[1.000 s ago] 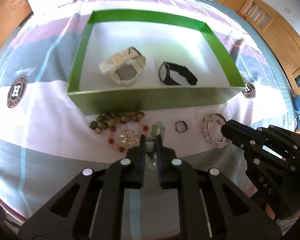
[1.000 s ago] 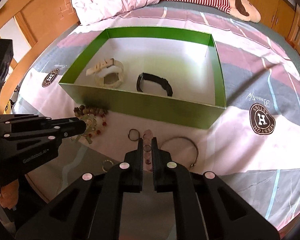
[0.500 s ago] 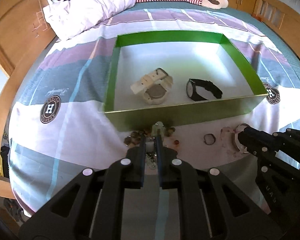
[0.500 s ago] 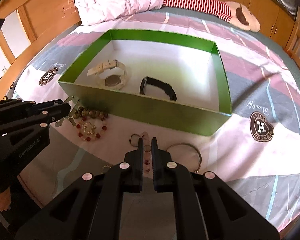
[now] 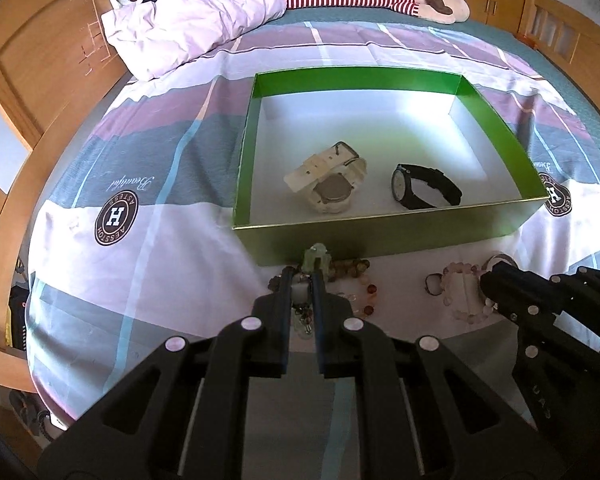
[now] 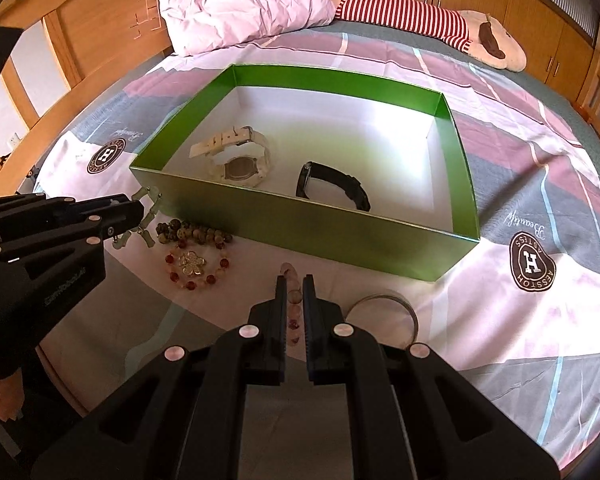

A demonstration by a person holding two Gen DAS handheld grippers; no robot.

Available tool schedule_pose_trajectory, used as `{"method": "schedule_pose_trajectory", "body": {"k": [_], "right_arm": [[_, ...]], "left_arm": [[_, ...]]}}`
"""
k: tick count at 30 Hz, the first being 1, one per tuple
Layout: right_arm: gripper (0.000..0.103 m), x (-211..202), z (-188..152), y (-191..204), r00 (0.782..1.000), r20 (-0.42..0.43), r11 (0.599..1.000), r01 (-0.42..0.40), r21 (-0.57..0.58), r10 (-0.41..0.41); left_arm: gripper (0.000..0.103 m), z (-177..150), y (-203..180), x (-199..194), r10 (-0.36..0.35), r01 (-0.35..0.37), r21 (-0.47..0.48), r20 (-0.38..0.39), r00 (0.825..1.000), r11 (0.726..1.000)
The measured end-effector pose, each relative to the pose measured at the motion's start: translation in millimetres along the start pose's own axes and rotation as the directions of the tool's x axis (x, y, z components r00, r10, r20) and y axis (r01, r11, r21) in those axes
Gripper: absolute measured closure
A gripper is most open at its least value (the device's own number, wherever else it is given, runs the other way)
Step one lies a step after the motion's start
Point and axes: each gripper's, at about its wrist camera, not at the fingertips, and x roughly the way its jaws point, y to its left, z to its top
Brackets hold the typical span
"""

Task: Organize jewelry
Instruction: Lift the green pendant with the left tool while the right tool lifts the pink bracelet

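Gripping a pale green bracelet [image 5: 315, 258] and a pink bead bracelet [image 6: 294, 300], both tongs, left tongs [image 5: 302, 280] and right tongs [image 6: 295, 284], are clamped shut, two watches, white watch [image 5: 332, 184] and black watch [image 5: 424, 188], boxed at centre, several pieces left on the bed [image 5: 140, 260].

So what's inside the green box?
Inside the green box lie two watches: a cream watch and a black watch. The near wall hides a strip of its floor.

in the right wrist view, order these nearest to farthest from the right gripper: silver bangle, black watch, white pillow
From the right gripper:
1. silver bangle, on the bedspread just right of the fingers.
2. black watch, inside the green box.
3. white pillow, at the head of the bed, beyond the box.
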Motion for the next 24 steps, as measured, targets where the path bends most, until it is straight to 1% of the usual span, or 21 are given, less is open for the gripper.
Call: {"method": "schedule_pose_trajectory", "body": {"k": [24], "right_arm": [[0.096,2.3,-2.8,4.0,1.0,-0.008,1.0,0.001,-0.007,-0.001]], "left_arm": [[0.093,-1.4,-1.7,1.2,0.01,-0.01,0.011,0.0,1.0,1.0]]}}
